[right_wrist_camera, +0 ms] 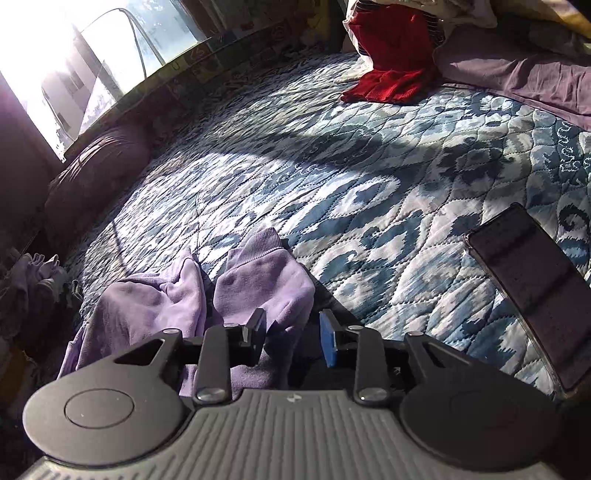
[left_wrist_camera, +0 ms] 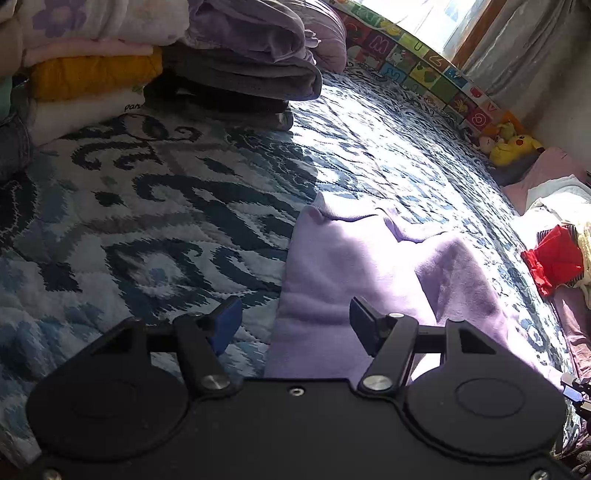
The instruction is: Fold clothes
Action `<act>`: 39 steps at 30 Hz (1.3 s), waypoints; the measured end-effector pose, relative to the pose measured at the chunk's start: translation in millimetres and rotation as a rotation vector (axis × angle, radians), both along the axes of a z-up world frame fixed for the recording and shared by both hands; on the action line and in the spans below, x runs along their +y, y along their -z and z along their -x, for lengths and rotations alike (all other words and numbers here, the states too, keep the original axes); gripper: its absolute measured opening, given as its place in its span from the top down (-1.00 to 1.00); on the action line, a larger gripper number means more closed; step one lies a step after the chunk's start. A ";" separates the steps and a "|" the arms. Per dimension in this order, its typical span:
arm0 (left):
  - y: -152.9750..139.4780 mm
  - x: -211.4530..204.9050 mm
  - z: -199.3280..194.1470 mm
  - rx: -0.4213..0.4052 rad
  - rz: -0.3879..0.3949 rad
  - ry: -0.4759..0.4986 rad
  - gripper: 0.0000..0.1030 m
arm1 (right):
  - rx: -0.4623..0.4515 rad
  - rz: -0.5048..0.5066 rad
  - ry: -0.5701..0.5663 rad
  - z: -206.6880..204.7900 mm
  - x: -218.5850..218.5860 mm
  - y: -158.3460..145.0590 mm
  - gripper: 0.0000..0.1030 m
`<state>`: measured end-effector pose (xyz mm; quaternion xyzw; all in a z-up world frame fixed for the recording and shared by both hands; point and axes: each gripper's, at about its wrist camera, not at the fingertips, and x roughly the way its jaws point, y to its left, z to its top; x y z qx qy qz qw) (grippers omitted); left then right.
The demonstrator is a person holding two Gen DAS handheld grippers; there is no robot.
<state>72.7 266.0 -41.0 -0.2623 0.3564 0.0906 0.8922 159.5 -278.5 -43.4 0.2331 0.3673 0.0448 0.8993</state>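
1. Left wrist view: mounted behind the left tongs (left_wrist_camera: 295, 323), low and close over the quilted bed (left_wrist_camera: 147, 221), facing along it toward the window (left_wrist_camera: 424, 22) and a stack of folded clothes (left_wrist_camera: 110, 74).
2. Right wrist view: mounted behind the right tongs (right_wrist_camera: 293, 341), equally low, facing across the bed (right_wrist_camera: 369, 184) toward the window (right_wrist_camera: 92, 74).
3. Shared: the lavender garment (left_wrist_camera: 369, 266) (right_wrist_camera: 240, 288), red cloth (left_wrist_camera: 554, 258) (right_wrist_camera: 391, 66), quilt.

we see a lilac fleece garment (left_wrist_camera: 373, 273) lying rumpled on the blue patterned quilt (left_wrist_camera: 155, 206), its ribbed cuffs pointing away from us, two soft lobes side by side, partly in sunlight.
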 end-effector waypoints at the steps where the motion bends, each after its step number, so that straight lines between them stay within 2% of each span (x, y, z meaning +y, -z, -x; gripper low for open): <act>1: 4.0 0.8 -6.1 0.008 0.013 0.008 -0.23 | -0.004 0.007 0.001 -1.3 -1.0 -2.0 0.31; 5: 31.3 2.2 -36.8 0.084 0.012 0.011 -0.22 | 0.001 0.037 -0.006 -13.4 -0.7 -3.9 0.20; 7: 38.6 -1.0 -43.0 0.078 0.000 0.029 -0.13 | 0.009 0.051 -0.007 -20.1 0.8 -2.9 0.15; 8: 39.5 -3.9 -44.8 0.069 -0.022 0.043 0.49 | 0.013 0.058 -0.007 -23.4 1.5 -2.4 0.13; 9: 39.7 -5.8 -46.4 0.074 -0.015 0.064 0.98 | 0.017 0.062 -0.009 -25.6 3.1 -1.9 0.12; 12: 28.3 -3.1 -35.8 0.016 -0.033 0.055 0.99 | 0.022 0.052 -0.028 -29.8 10.8 -0.3 0.11; 15: 2.8 17.4 -5.5 -0.084 -0.033 -0.028 0.99 | 0.029 0.048 -0.038 -34.0 14.5 4.0 0.06; 18: -13.5 43.6 28.2 -0.111 -0.057 -0.139 0.99 | 0.051 0.030 -0.033 -36.2 12.6 12.5 0.04; 22: -9.3 73.8 62.8 -0.058 -0.104 -0.261 0.99 | 0.087 -0.048 0.000 -38.6 0.3 28.0 0.00; 25: 14.4 91.0 74.1 0.031 -0.046 -0.296 0.99 | 0.105 -0.117 0.018 -37.0 -6.5 38.9 -0.06; 27: 27.9 95.4 77.8 0.095 -0.025 -0.309 0.89 | 0.116 -0.138 0.025 -35.7 -9.5 43.0 -0.07; 30: 25.2 91.3 83.8 0.095 -0.048 -0.341 0.73 | 0.106 -0.125 0.017 -33.5 -9.9 39.4 -0.07; 34: 3.0 73.5 77.9 0.078 -0.156 -0.324 0.61 | 0.063 -0.091 -0.004 -38.6 -11.6 21.2 -0.07; 39: -19.7 43.2 39.7 0.007 -0.175 -0.127 0.11 | 0.021 -0.079 -0.089 -61.2 1.3 -2.8 -0.07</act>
